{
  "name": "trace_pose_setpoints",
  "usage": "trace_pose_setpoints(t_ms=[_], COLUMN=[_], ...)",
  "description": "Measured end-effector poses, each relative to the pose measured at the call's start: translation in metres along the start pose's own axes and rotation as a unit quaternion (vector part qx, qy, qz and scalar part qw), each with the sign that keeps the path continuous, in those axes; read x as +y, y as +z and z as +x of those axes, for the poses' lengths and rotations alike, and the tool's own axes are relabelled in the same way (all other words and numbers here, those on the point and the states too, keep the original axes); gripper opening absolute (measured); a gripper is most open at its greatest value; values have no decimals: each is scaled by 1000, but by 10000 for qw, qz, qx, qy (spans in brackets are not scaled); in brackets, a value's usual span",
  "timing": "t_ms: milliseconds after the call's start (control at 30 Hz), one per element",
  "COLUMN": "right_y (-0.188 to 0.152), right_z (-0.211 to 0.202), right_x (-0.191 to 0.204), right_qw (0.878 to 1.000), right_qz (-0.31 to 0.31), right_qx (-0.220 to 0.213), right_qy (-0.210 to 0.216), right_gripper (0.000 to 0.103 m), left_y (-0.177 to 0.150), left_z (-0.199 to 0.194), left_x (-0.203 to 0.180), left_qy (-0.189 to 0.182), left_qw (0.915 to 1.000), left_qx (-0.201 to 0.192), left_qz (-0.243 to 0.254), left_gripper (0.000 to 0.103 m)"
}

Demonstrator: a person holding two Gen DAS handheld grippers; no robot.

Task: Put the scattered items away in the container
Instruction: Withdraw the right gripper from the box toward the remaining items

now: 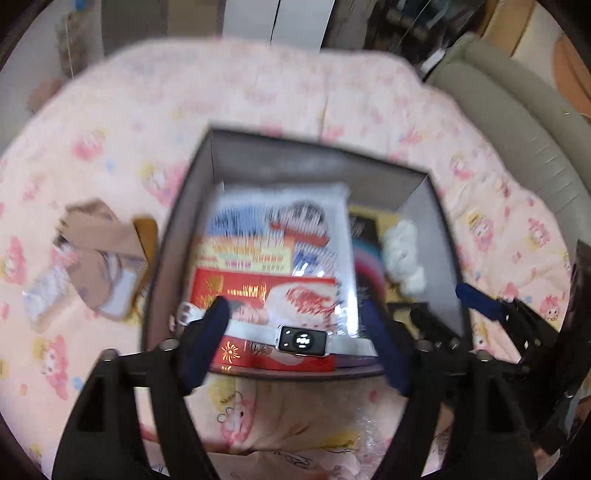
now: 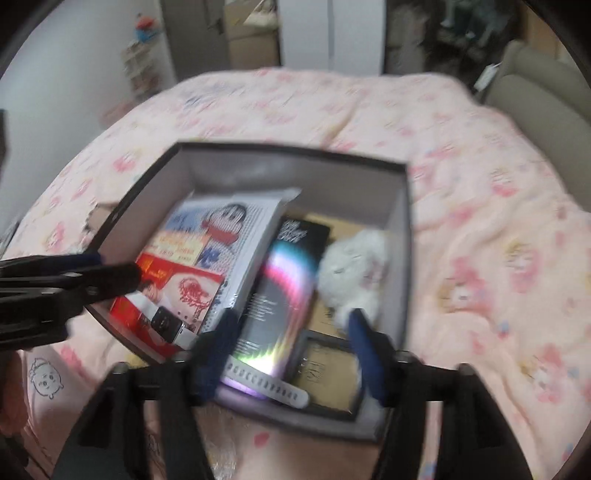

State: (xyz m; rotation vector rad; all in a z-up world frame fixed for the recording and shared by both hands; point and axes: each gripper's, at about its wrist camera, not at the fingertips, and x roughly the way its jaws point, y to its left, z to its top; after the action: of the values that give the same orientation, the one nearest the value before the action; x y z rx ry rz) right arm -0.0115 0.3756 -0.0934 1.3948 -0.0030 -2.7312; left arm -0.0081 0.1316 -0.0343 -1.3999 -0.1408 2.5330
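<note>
1. My left gripper (image 1: 295,343): jaws spread, nothing between the pads, hanging above the near-left end of the box. In the right wrist view it enters from the left edge.

2. My right gripper (image 2: 291,354): jaws likewise apart and empty, over the near-right end.

3. Smartwatch (image 1: 303,340): released, lying inside the box across the near end. Its dark face rests on the red packet; its pale strap (image 2: 273,387) runs right over the holographic pack.

4. Grey storage box (image 1: 314,157): the container, open-topped, on the pink patterned bedspread (image 1: 129,110).

5. Contents, near to far: red packet (image 1: 266,291); small dark-framed item (image 2: 325,369); holographic pack (image 2: 284,273); white fluffy item (image 2: 354,262); cartoon-printed packet (image 1: 280,221), its far end propped on the back wall.

6. Still outside, left of the box: a brown and white pile (image 1: 99,258), too blurred to name. Task judged unfinished.

7. Risks: the strap lies close to the near wall, so a pad dropping here could snag it and drag the watch out. The two grippers hang near each other and could collide. Pushing the box wall would shift it on the soft bedding.

8. Surroundings: beige sofa (image 1: 517,110) far right; pale wardrobe doors (image 2: 332,33) beyond the bed. Nothing blocks the pile but the box's left wall.
</note>
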Motion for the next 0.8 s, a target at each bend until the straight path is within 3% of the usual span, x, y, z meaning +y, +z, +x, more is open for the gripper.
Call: trace_pose_setpoints(t_ms=[200,400,567,800], right_y=[-3,1,3,17], right_z=[-53,-91,-101,-87], right_x=[20,41,71,151], right_qw=[9979,9960,9958,9935], right_qz=[291,321,180,-282], right_qx=[-572,-830,-873,-718], right_qy=[-94,-58,209,839], right_gripper=[69,69,69,69], left_y=[-1,-14,-27,-46], left_z=[-35,-77,-105,-120], left_x=[-21,-13,15,85], left_qy=[37,46,229,677], left_qw=[9981,9956,9938,9893], left_qx=[-612,-930,-1084,-1225], left_qz=[-4,104,41,-418], left_gripper=[91,91,91,91])
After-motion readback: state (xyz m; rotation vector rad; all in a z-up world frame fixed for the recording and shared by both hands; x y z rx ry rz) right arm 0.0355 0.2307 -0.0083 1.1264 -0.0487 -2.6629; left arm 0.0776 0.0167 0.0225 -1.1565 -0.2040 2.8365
